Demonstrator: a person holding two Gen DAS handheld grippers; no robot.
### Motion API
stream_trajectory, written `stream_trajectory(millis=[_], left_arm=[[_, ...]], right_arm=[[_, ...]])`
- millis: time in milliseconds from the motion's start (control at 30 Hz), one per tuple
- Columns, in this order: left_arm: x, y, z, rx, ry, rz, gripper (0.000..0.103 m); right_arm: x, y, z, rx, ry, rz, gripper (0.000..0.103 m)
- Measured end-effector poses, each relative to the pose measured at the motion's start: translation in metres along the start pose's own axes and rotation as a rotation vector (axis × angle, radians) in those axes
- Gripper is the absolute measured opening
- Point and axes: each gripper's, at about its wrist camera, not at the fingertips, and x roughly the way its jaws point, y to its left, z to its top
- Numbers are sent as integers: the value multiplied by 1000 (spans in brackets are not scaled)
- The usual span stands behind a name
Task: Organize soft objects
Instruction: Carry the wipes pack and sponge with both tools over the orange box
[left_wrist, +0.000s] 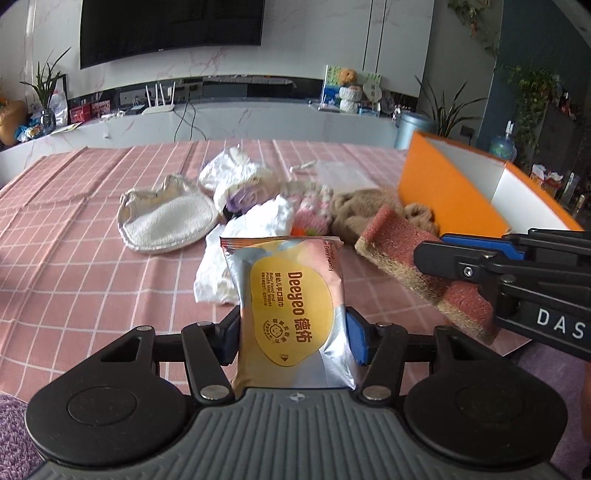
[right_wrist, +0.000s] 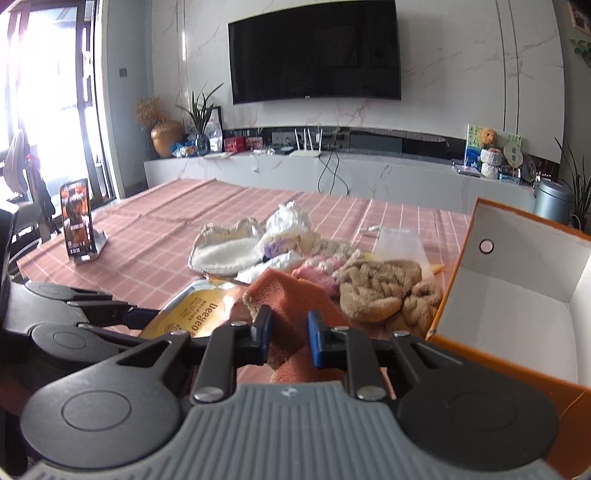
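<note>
My left gripper (left_wrist: 293, 332) is shut on a wet-wipes pack (left_wrist: 291, 314), silver with a yellow label, lifted above the pink checked tablecloth (left_wrist: 74, 258). My right gripper (right_wrist: 288, 332) is shut on a red and tan scrubbing sponge (right_wrist: 288, 295), which also shows in the left wrist view as the sponge (left_wrist: 399, 254) between the right gripper (left_wrist: 443, 258) fingers. The pack (right_wrist: 199, 317) appears left of the sponge in the right wrist view. An open orange box (left_wrist: 443, 184) with a white inside (right_wrist: 517, 295) stands at the right.
A pile of soft things lies mid-table: a white padded mitt (left_wrist: 166, 218), crumpled white cloth (left_wrist: 236, 173), a pink knitted piece (left_wrist: 314, 210) and a brown fluffy towel (right_wrist: 380, 288). A phone on a stand (right_wrist: 79, 221) sits far left. A TV bench lies beyond the table.
</note>
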Motion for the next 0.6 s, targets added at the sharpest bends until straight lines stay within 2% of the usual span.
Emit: stream_trajectory(millis=[200,367,600], left_arm=[[-18,-14,24,-1,-49,-49,64],[-27,-29,51,18,-96,-97,64],[-19,-63,88,59,-130,-195,64]], right_arm=[[-25,-14,24,57,-75,2,19],[-51,-33,45,100,-152,-22,12],[-70,-67,67,111,-205,-134,9]])
